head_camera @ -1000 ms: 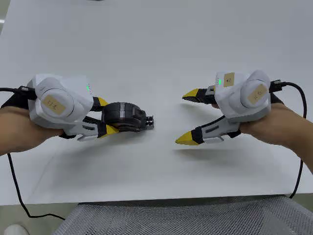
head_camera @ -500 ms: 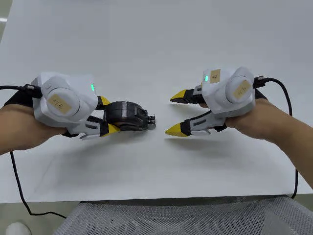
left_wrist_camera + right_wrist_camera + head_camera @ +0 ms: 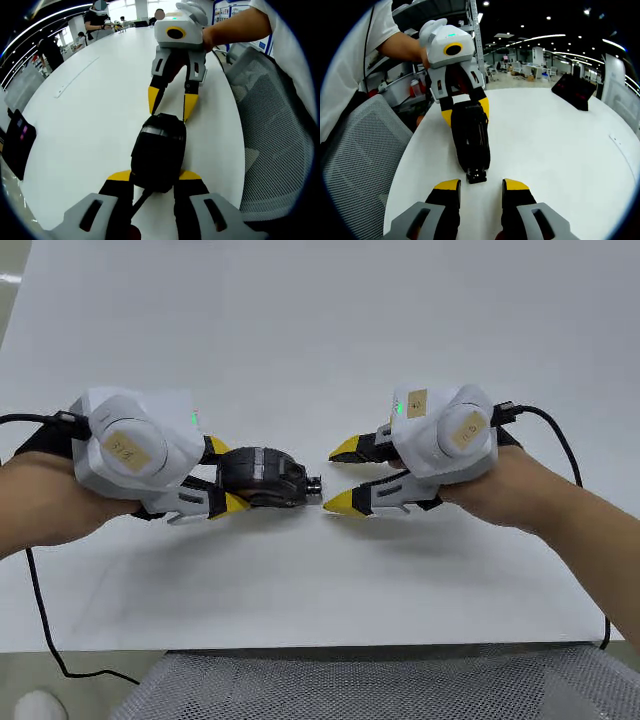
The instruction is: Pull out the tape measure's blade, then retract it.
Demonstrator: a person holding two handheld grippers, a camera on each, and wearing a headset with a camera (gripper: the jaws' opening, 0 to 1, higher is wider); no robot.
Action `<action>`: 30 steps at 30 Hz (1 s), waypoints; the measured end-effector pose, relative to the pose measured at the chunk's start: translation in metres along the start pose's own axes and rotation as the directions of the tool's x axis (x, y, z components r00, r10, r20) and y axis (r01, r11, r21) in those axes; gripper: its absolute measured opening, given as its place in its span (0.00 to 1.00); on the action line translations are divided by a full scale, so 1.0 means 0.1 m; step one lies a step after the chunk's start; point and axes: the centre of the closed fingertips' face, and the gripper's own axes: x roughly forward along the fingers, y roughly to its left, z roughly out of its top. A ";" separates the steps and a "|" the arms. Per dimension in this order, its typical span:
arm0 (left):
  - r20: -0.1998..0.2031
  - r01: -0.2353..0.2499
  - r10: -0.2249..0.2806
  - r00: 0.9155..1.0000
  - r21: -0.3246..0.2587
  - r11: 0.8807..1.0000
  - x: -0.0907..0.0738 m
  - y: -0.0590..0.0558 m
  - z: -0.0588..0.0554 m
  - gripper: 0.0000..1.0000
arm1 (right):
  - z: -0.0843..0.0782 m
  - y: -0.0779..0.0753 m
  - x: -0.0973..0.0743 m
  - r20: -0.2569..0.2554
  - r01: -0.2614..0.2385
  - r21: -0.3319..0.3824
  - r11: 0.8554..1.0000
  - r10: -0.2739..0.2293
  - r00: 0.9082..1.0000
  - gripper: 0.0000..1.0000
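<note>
While the left gripper (image 3: pixel 225 476) clamps the tape measure (image 3: pixel 262 476), the right gripper (image 3: pixel 340 476) faces it with jaws spread.
Its black case sits squeezed between the left gripper's yellow tips on the white table (image 3: pixel 400 330), with the blade hook (image 3: pixel 476 175) poking out ahead of them. That hook lies just in front of the right gripper's parted tips, in line with the gap between them, not yet gripped.

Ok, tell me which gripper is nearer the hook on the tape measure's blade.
Right. The right gripper, open, has its yellow tips just short of the hook, not around it. The left gripper is shut on the tape measure, at the end away from the hook.
</note>
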 end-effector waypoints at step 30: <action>0.002 0.001 -0.001 1.000 0.000 1.000 -0.01 0.02 -0.02 0.25 | 0.05 0.03 0.17 0.021 -0.034 -0.019 0.999 0.034 0.999 0.13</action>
